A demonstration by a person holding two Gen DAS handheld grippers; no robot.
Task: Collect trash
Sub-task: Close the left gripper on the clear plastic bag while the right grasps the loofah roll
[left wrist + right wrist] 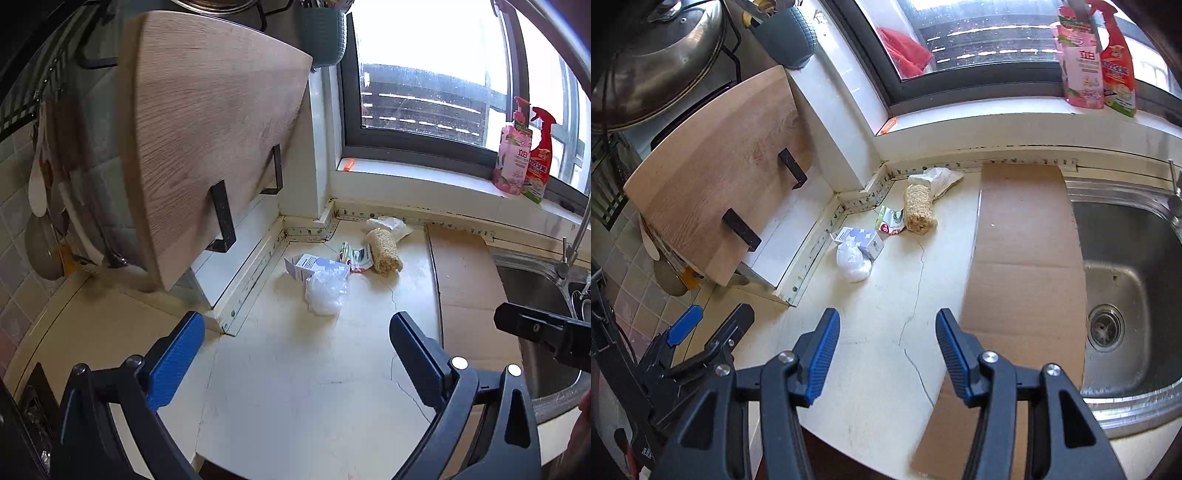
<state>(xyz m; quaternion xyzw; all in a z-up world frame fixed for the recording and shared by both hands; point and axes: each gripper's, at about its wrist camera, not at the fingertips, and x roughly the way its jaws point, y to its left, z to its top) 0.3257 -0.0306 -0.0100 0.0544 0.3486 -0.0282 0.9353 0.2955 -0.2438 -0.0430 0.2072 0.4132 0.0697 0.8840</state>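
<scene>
I have both grippers over the pale countertop [295, 369], and neither has hold of anything. The left gripper [297, 330] stands with its jaws spread very wide at the bottom of its own view, bare counter between the blue pads. The right gripper [888, 334] is partly open, its jaws also empty, low in the centre of its view; the left one shows again at the lower left there.

The trash sits in a loose cluster toward the back corner of the counter, in the middle of both frames, well apart from my fingertips. Nearest is a crumpled clear plastic bag [325, 291], whitish and wrinkled, touching a small white carton [310, 266] with bluish-purple printing that lies on its side with a flap open. Just beyond is a flattened wrapper [354, 256] in green, white and red. Beside it lies a rough tan loofah-like scrubber [384, 251], a stubby fibrous roll, and behind that, against the back wall, a crinkled white packet [391, 225].

A sheet of brown cardboard [1023, 251] lies flat on the counter, right of centre, reaching the steel sink [1126, 280] at the right edge. A wooden cutting board [210, 140] hangs in black brackets at upper left. On the windowsill at upper right stand a pink bottle [511, 162] and a red spray bottle [539, 158].
</scene>
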